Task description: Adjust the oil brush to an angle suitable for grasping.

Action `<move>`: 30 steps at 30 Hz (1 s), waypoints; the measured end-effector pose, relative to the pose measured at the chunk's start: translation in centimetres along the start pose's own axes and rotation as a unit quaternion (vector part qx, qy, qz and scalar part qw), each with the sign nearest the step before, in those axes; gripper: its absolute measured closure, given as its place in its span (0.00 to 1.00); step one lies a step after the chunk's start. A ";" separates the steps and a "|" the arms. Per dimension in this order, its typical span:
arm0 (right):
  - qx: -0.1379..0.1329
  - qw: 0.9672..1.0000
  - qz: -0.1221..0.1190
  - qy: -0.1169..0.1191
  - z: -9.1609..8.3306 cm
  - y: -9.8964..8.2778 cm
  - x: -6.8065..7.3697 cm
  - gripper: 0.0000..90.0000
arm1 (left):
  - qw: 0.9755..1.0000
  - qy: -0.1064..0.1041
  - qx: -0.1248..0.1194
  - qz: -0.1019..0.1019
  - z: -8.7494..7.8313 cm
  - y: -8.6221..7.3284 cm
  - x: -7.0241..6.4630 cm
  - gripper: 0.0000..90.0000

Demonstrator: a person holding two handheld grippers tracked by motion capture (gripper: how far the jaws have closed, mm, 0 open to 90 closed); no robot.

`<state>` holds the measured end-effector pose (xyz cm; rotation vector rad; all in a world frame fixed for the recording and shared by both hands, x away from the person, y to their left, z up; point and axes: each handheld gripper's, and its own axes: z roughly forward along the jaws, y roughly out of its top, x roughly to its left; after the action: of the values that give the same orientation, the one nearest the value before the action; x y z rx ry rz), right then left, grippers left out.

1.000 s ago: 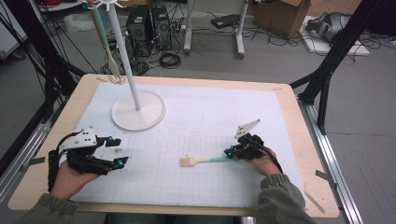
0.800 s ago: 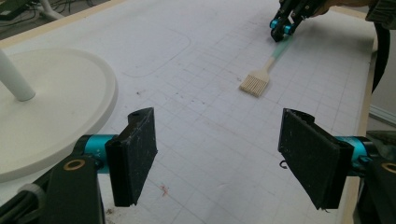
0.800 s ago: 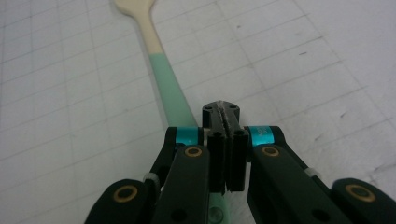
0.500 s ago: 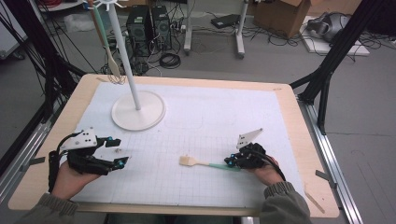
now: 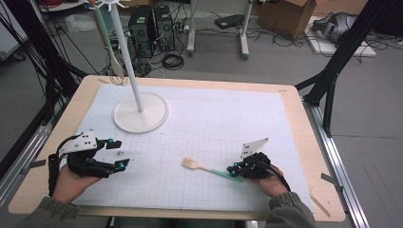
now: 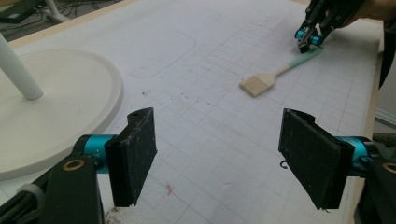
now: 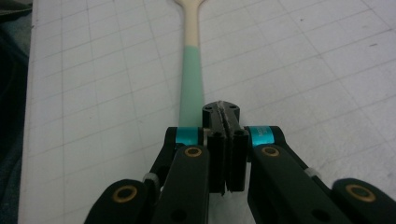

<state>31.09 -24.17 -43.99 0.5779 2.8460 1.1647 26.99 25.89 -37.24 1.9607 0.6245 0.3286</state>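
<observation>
Since the earlier frames your right tongs (image 5: pixel 234 171) have slid a little toward your edge of the worktop (image 5: pixel 304 142), and the brush (image 5: pixel 209 167) has shifted with them; your left tongs (image 5: pixel 118 153) have kept their place.

Your right tongs are pressed together. In the right gripper view (image 7: pixel 221 109) the jaws meet flat with no gap, and the brush's green handle end (image 7: pixel 190 93) runs up to them and passes just beside and beneath their tip. Whether the jaws actually pinch the handle you cannot tell from these views; they sit right at its end.

The brush lies flat on the white gridded mat (image 5: pixel 199 114), in the near half of the worktop, right of centre. Its pale bristle head (image 5: pixel 188 163) points toward your left side, and its green handle end points toward your right hand (image 5: pixel 271 183).

Your left tongs are spread wide with nothing between them. In the left gripper view the two black pads (image 6: pixel 133 154) stand well apart over bare mat, and the brush (image 6: pixel 266 80) lies farther off, with the other tongs (image 6: pixel 308 38) at its green end.

Your left hand (image 5: pixel 71 180) rests near the left front corner. The white round stand base (image 5: pixel 141 112) with its upright pole (image 5: pixel 127 57) sits behind it, well apart from the brush.
</observation>
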 end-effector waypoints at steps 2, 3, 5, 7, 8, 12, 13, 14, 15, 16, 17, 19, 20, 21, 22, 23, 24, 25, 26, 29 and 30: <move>-0.003 1.000 0.002 -0.002 0.0 -0.1 0.2 0.99 | 1.000 0.001 0.001 0.000 0.0 0.0 0.0 0.30; -0.006 1.000 0.002 -0.004 -0.1 -0.2 0.2 0.99 | 1.000 0.001 0.003 0.002 0.0 0.0 0.0 0.30; -0.025 1.000 0.004 -0.009 -0.3 -0.2 0.3 0.95 | 1.000 0.001 0.004 0.002 0.1 -0.1 0.0 0.30; -0.043 0.999 0.010 -0.015 -0.6 -0.2 0.5 0.89 | 1.000 0.003 0.004 0.002 0.1 -0.1 0.0 0.29; -0.049 0.999 0.012 -0.017 -0.8 -0.2 0.6 0.86 | 1.000 0.004 0.004 0.001 0.1 -0.1 0.0 0.29; -0.072 0.997 0.015 -0.028 -1.2 0.0 1.1 0.74 | 1.000 0.007 0.003 0.004 0.0 -0.1 0.0 0.29; -0.076 0.997 0.018 -0.026 -1.2 0.0 1.1 0.71 | 1.000 0.008 0.003 0.003 0.0 -0.1 0.0 0.29; -0.080 0.996 0.020 -0.028 -1.2 0.0 1.2 0.69 | 1.000 0.008 0.004 0.003 0.0 -0.1 -0.1 0.29; -0.084 0.996 0.020 -0.029 -1.2 0.1 1.3 0.67 | 1.000 0.008 0.003 0.004 0.0 -0.2 0.0 0.29; -0.085 0.996 0.019 -0.031 -1.3 0.1 1.5 0.66 | 1.000 0.009 0.003 0.003 0.0 -0.2 -0.1 0.29; -0.090 0.995 0.017 -0.032 -1.3 0.1 1.5 0.64 | 1.000 0.009 0.005 0.004 -0.1 -0.2 0.0 0.29; -0.093 0.995 0.016 -0.033 -1.2 0.2 1.6 0.63 | 1.000 0.009 0.005 0.003 -0.1 -0.2 0.0 0.29; -0.094 0.995 0.015 -0.037 -1.3 0.2 1.7 0.61 | 1.000 0.009 0.004 0.003 0.0 -0.2 0.0 0.29; -0.095 0.995 0.016 -0.038 -1.3 0.2 1.7 0.60 | 1.000 0.009 0.005 0.005 0.0 -0.2 0.0 0.29; -0.096 0.994 0.017 -0.039 -1.3 0.2 1.7 0.60 | 1.000 0.009 0.002 0.003 0.0 -0.2 0.0 0.28; -0.097 0.994 0.017 -0.039 -1.4 0.2 1.6 0.59 | 1.000 0.010 0.004 0.005 0.0 -0.2 0.0 0.28; -0.099 0.994 0.018 -0.042 -1.4 0.2 1.6 0.58 | 1.000 0.009 0.005 0.005 0.0 -0.2 -0.1 0.28; -0.099 0.994 0.021 -0.040 -1.4 0.2 1.6 0.58 | 1.000 0.009 0.005 0.005 0.0 -0.2 -0.1 0.28; -0.100 0.994 0.022 -0.040 -1.4 0.1 1.6 0.58 | 1.000 0.010 0.005 0.005 0.0 -0.2 -0.1 0.28; -0.099 0.994 0.021 -0.039 -1.3 0.2 1.8 0.57 | 1.000 0.009 0.004 0.007 0.0 -0.1 -0.1 0.28; -0.098 0.994 0.018 -0.041 -1.3 0.2 1.9 0.56 | 1.000 0.009 0.006 0.010 0.0 -0.1 -0.1 0.28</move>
<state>29.25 -24.25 -42.67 0.6520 2.6239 1.3732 26.87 25.84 -37.33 1.9777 0.6203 0.3547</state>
